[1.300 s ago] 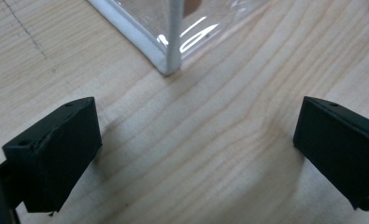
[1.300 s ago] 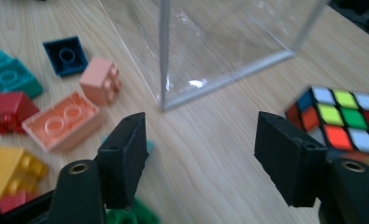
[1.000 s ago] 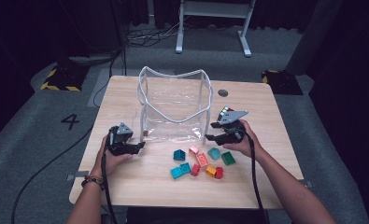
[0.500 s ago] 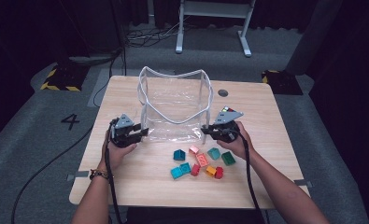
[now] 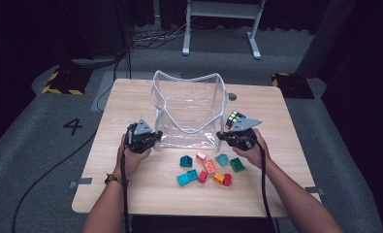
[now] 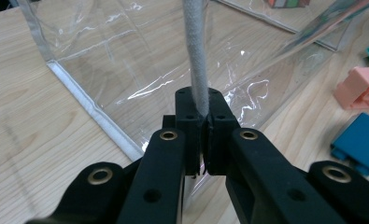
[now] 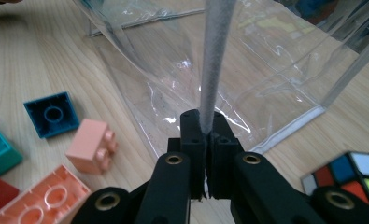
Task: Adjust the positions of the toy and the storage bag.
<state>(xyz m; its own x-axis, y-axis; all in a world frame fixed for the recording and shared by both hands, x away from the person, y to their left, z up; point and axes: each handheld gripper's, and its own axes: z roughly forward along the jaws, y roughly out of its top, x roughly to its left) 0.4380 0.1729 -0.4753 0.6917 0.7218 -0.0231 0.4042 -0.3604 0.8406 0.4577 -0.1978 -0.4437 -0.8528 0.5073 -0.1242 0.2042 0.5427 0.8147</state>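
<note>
Clamping the grey rim [image 6: 195, 56] of the clear bag [image 5: 189, 104], the left gripper [image 5: 150, 139] has both jaws pressed together on the trim, which rises straight up from betw. the pads in the left gripper view; bag's seam runs just left of them, pink block [image 6: 362, 88] and blue block [image 6: 359, 142] off to the right. Right gripper [image 5: 224, 135] likewise pinches the rim on the bag's opp. side, jaws tight on the fabric strip [image 7: 215, 56]; bag's transparent wall spreads just beyond the jaws. Puzzle cube [image 7: 352, 175] sits close at lower right of the jaws, dark blue block [image 7: 51, 113] and peach bricks [image 7: 91, 144] to the left. Bag stands open on the table [image 5: 131, 97] betw. both grippers.
</note>
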